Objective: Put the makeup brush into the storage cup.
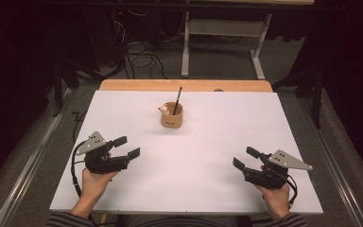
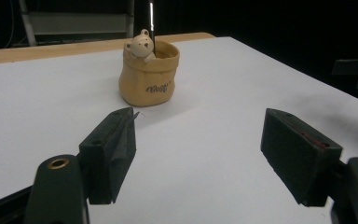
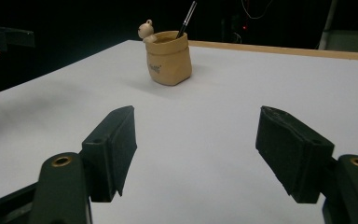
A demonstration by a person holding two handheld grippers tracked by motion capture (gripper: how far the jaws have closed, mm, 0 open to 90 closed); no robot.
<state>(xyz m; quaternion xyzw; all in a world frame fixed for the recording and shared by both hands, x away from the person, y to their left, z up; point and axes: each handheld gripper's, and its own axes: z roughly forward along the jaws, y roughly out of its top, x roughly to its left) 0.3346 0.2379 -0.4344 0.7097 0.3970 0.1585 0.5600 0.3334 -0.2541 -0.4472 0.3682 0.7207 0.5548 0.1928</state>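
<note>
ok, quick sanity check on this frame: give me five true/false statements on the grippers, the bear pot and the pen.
1. The left gripper is open and holds nothing. True.
2. The right gripper is clamped on the pen. False: it is open, well short of the pen.
3. The pen stands in the tan bear pot. True.
4. The bear pot lies tipped on its side. False: it stands upright.
5. The bear pot sits on the white tabletop, apart from both grippers. True.

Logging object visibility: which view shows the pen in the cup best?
The right gripper view: the pen leans out of the cup, tip to rim visible. The high view shows it small and thin; the left gripper view has it cropped behind the bear.
</note>
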